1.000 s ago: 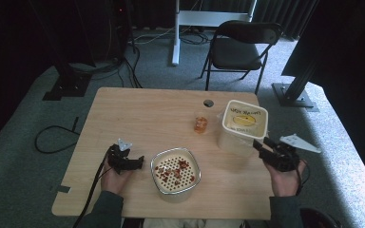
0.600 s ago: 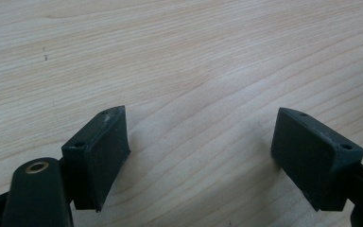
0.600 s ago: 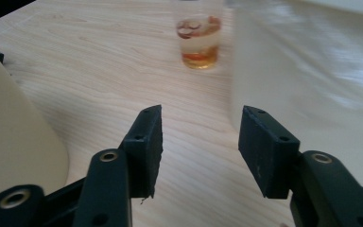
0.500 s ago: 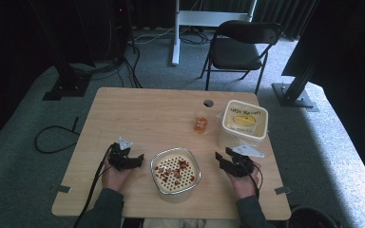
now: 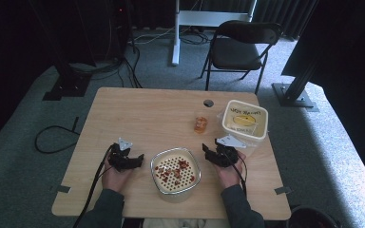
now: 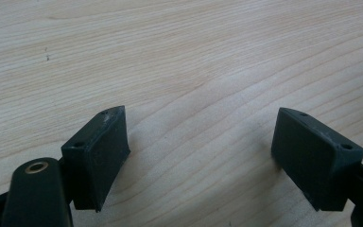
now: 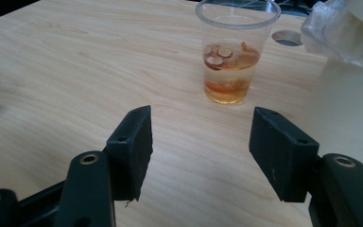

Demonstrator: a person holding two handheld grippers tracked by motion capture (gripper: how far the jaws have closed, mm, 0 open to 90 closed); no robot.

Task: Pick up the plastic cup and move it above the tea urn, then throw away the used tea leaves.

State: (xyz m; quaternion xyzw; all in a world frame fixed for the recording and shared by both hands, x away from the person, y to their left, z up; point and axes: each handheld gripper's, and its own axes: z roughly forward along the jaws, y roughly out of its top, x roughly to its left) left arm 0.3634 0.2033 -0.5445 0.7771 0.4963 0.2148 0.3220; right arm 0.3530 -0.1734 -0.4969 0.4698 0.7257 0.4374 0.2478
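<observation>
A metal bowl (image 5: pixel 158 187) with a perforated white insert and red pieces stands at the table's near edge. My left gripper (image 5: pixel 138 160) rests to its left with its tips toward the bowl. Its jaws (image 6: pixel 198 156) have just been closing; they stand open over bare wood with nothing between them. My right gripper (image 5: pixel 207 151) lies just right of the bowl. Its jaws (image 7: pixel 201 151) have just been opening and hold nothing. They point at a clear plastic cup (image 7: pixel 231 56), a short way ahead, holding amber liquid and fruit slices (image 5: pixel 200 124).
A white lidded tub (image 5: pixel 244 118) on crinkled clear plastic (image 7: pixel 331 28) stands at the table's right, behind my right hand. A round cable hole (image 5: pixel 208 102) lies near the far edge. A folding chair (image 5: pixel 240 47) stands beyond the table (image 5: pixel 138 118).
My right hand has come in from the table's right edge beside the tub, leftward and down, to lie next to the bowl. The left hand has kept still.
</observation>
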